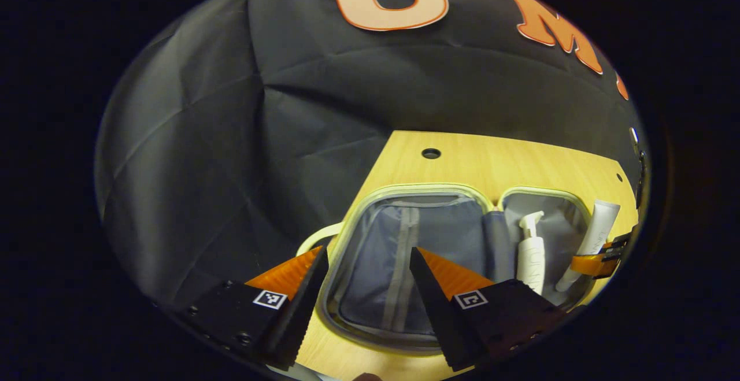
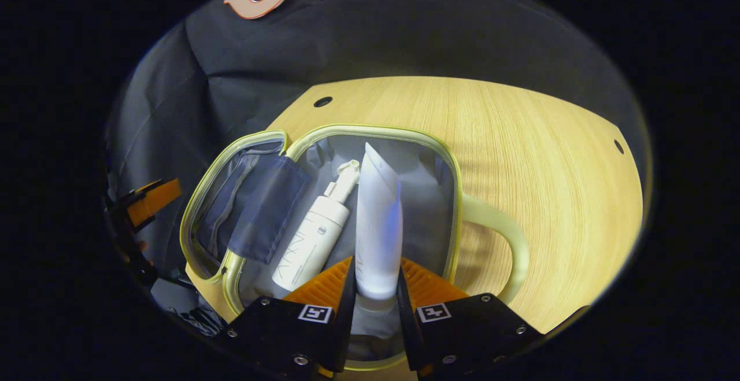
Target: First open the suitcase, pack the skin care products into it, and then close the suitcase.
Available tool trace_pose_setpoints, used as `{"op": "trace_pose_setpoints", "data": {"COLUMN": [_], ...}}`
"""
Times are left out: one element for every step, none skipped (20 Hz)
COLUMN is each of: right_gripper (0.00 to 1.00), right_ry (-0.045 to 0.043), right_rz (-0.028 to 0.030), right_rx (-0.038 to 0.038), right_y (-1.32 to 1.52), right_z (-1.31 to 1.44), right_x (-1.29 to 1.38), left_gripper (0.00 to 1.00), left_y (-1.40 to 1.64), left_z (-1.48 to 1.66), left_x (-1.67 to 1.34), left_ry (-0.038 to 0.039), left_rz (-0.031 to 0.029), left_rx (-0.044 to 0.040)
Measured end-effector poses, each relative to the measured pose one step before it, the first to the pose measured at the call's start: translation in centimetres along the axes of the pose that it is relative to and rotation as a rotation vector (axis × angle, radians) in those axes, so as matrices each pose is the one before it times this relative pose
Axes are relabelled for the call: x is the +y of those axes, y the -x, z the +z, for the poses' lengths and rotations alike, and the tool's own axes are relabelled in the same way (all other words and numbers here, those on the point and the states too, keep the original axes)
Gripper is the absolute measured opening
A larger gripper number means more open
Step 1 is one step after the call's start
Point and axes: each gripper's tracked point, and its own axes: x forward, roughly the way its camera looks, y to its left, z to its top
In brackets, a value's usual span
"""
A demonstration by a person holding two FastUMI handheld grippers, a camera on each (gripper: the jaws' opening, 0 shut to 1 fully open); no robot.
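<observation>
Over the open pale-green suitcase (image 2: 457,196) with its grey lining, the right gripper (image 2: 376,288) pinches a white squeezy tube (image 2: 378,219), so lower it gently beside the white pump bottle (image 2: 312,239) before letting go, while the left gripper (image 1: 370,271) waits with its fingers apart.

The left gripper view looks down from close above the open suitcase (image 1: 404,265), low in the frame, with the wooden table (image 1: 491,161) receding toward the booth wall. The right gripper view sits nearer, above the other half. Both share the suitcase, the pump bottle (image 2: 315,239) and the tube (image 2: 378,225).
</observation>
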Motion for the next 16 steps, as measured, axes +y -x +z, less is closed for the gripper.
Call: {"op": "trace_pose_setpoints", "data": {"right_gripper": [0.4,0.39,0.4,0.39,0.39,0.39,0.4,0.39,0.39,0.41,0.41,0.43,0.44,0.46,0.48,0.5], "right_ry": [-0.02816,-0.02678,-0.01297,-0.00928,-0.0104,-0.0133,-0.00815,-0.01019,-0.00579,-0.00486,-0.00694,-0.00818,-0.00585,-0.00509,-0.00759,-0.00342], "right_rz": [0.0011,-0.00131,0.00021,-0.01067,-0.02151,-0.02047,-0.01061,-0.01428,-0.00751,-0.00377,0.00268,0.00831,0.00582,0.00273,0.01182,0.00089], "right_rx": [0.01792,0.02411,0.01503,0.01409,0.00995,0.00215,0.00396,0.00506,0.00203,0.00483,-0.00254,-0.00295,-0.00115,0.00046,-0.00526,-0.00627], "right_y": [-0.487,-0.145,-0.328,-0.479,-0.36,-0.203,-0.313,-0.271,-0.074,-0.123,-0.015,0.14,0.192,0.013,0.107,0.301], "right_z": [0.01,-0.088,-0.018,-0.089,-0.114,0.064,-0.024,-0.004,-0.009,0.002,0.117,0.188,0.039,0.11,0.019,0.11], "right_x": [0.014,-0.043,0.098,0.013,-0.136,-0.132,0.117,-0.034,0.017,0.039,0.178,0.26,0.224,0.057,0.277,0.056], "left_gripper": [0.89,0.89,0.89,0.89,0.89,0.89,0.89,0.89,0.89,0.89,0.89,0.89,0.89,0.89,0.89,0.89], "left_y": [-0.263,-0.317,-0.322,-0.242,-0.261,-0.388,-0.391,-0.174,-0.38,-0.461,-0.418,-0.476,-0.484,-0.728,-0.473,-0.354], "left_z": [-0.142,-0.304,-0.246,-0.194,-0.149,-0.183,-0.1,-0.185,-0.197,-0.395,-0.22,-0.349,-0.238,-0.431,-0.233,-0.195], "left_x": [1.023,0.836,1.009,0.491,0.757,0.915,0.68,0.738,0.751,0.591,0.648,0.312,0.339,0.244,0.139,-0.032], "left_ry": [0.0064,0.00734,0.00984,0.00666,0.00382,0.00579,0.00946,0.00881,0.00792,0.00799,0.00799,0.00781,0.0045,0.00401,0.00343,0.00439], "left_rz": [0.01577,0.01038,0.01818,0.00698,0.01688,0.01508,0.00877,0.00777,0.01271,0.008,0.00853,0.00025,0.00863,0.00559,0.00011,-0.00663], "left_rx": [0.0031,0.00588,0.00407,0.00229,0.00034,-0.00483,-0.00437,0.00215,0.00221,0.00527,0.00405,0.00534,0.00699,0.00244,0.0062,0.00226]}}
